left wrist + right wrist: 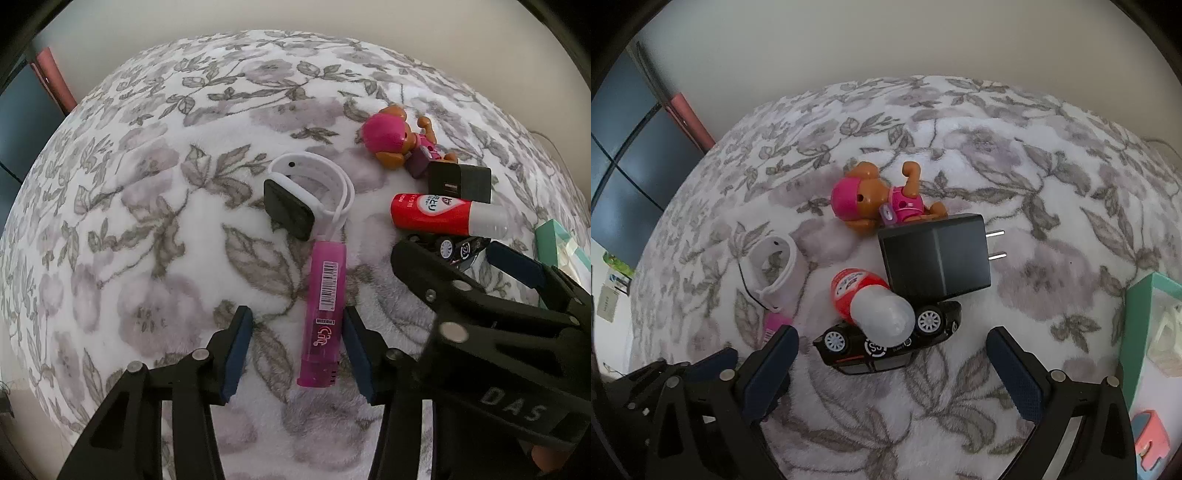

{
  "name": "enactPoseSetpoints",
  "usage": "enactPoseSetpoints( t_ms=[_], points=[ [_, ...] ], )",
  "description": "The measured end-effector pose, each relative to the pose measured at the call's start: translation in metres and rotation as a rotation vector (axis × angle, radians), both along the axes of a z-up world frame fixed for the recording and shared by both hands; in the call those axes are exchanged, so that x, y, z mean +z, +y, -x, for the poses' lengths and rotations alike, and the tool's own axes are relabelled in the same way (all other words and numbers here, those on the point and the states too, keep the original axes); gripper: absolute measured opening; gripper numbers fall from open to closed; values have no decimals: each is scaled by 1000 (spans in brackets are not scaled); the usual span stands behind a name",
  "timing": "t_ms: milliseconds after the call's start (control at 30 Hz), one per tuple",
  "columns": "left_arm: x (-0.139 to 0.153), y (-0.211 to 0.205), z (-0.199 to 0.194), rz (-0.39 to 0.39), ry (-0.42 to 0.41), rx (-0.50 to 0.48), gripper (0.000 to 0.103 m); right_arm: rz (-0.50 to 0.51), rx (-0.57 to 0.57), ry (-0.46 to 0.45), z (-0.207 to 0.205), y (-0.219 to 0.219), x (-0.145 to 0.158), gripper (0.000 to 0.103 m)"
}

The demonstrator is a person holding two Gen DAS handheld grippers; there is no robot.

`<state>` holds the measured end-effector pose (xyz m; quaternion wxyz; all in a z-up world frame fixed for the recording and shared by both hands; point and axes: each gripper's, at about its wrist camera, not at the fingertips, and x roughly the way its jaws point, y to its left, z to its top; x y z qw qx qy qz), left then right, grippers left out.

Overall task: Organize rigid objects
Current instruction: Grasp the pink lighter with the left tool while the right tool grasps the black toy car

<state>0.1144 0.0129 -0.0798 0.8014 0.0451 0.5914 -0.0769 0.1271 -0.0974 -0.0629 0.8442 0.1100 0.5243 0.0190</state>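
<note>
Pink lighter (323,317): lay flat on floral blanket (147,229) between left gripper (297,350) pads, jaws partly spread, one pad touching or nearly so. Advised: centre the barrel before pinching. Right gripper (892,373): spread wide, empty, above black toy car (886,343)

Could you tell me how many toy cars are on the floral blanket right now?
1: the black toy car lies between the right gripper's fingers, under the red bottle. Others may be hidden.
</note>
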Motion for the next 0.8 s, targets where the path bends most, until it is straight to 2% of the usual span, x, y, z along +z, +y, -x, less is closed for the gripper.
enactPoseSetpoints(
  t_ms=[100, 233, 433, 567, 667, 800],
  points=[
    [4, 9, -1, 2, 0, -1, 51, 18, 6, -7, -1, 1, 0, 102],
    [3, 10, -1, 1, 0, -1, 51, 45, 4, -13, 1, 1, 2, 90],
    [4, 9, -1, 0, -1, -1, 51, 10, 7, -20, 3, -1, 6, 76],
    [4, 10, 0, -1, -1, -2, 50, 16, 13, -18, 4, 1, 6, 76],
    [5, 9, 1, 2, -2, -6, 43, 8, 8, -16, 5, -1, 7, 76],
    [7, 7, 4, -4, -8, -19, 27, 9, 3, -6, 8, -4, 8, 76]
  ],
)
